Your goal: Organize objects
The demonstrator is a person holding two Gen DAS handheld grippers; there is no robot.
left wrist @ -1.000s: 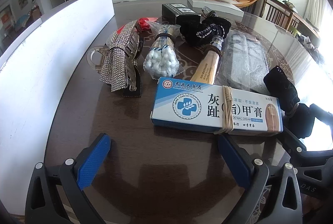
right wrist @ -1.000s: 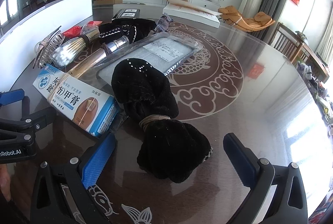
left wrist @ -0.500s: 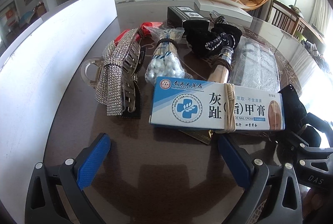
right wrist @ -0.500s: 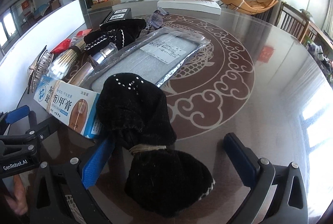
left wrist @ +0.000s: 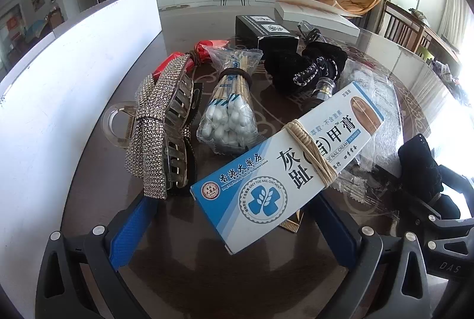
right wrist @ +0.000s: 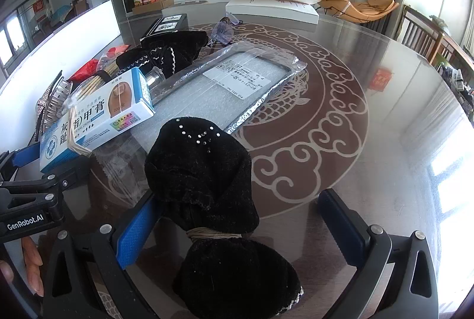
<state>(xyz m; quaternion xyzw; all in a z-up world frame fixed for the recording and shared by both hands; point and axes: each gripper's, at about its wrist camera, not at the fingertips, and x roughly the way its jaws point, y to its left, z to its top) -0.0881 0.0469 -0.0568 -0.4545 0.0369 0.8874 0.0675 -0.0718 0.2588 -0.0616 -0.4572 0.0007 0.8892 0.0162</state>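
Observation:
A blue-and-white nail cream box (left wrist: 284, 167), tied with a tan elastic band, sits tilted with its near end between the fingers of my left gripper (left wrist: 234, 230), which is open. In the right wrist view the box (right wrist: 97, 117) rests raised on things beneath it. A black velvet bundle (right wrist: 204, 176), tied at its waist with a tan band, lies between the fingers of my right gripper (right wrist: 237, 224), also open. The left blue pad (right wrist: 136, 230) sits against the fabric.
A rhinestone hair claw (left wrist: 154, 135), a bag of cotton swabs (left wrist: 228, 117), a black trimmed velvet piece (left wrist: 305, 70), a small bottle (left wrist: 324, 86) and a black box (left wrist: 266, 31) crowd the dark table. A wrapped grey foam pack (right wrist: 225, 87) lies mid-table. A white board (left wrist: 59, 81) walls the left.
The nail cream box has swung from lying crosswise to slanting away to the right, its near end now between my left fingers. My right gripper has come forward around the black bundle.

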